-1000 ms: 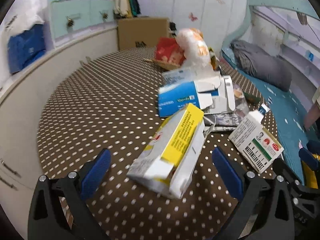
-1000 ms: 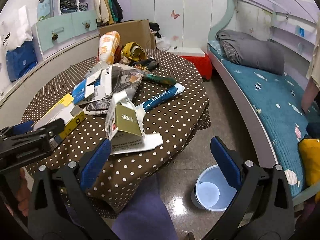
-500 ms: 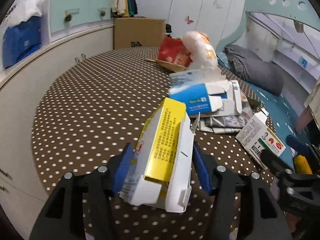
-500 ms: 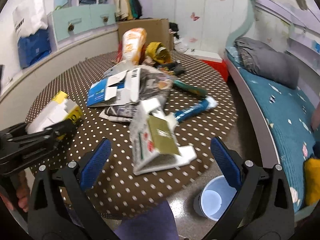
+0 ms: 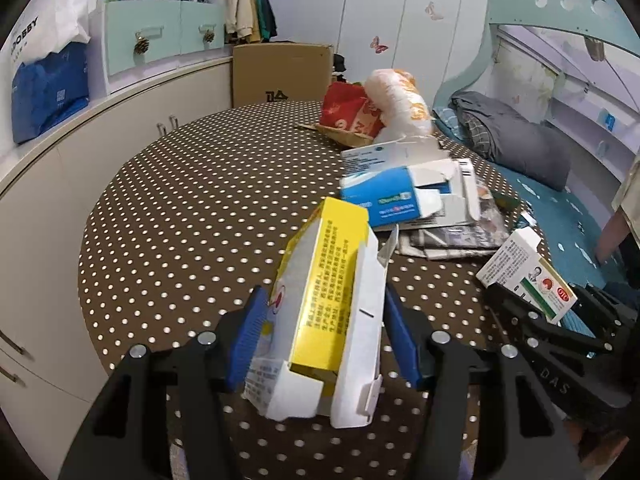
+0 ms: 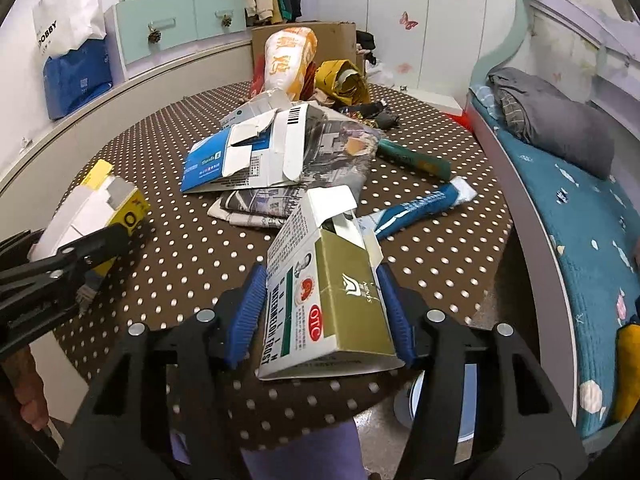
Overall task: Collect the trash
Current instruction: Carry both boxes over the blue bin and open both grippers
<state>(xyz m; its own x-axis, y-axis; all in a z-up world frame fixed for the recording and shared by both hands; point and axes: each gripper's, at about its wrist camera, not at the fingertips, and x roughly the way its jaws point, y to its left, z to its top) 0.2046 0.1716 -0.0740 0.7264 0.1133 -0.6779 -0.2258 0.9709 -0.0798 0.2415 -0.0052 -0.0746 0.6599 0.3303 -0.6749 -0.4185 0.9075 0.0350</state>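
1. Left wrist view: the left gripper [image 5: 324, 340] fingers are pinching the yellow carton [image 5: 332, 300] above the table [image 5: 180, 200]; most litter is remaining.
2. Right wrist view: the right gripper [image 6: 320, 316] fingers are closing on the green carton [image 6: 332, 300]; nothing is binned yet.

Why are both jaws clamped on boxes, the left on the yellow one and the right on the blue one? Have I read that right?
Nearly. The left gripper does hold the yellow box, but the right gripper is closing its jaws on the olive-and-white OTC box, as the right wrist view shows. The blue box lies untouched on the table.
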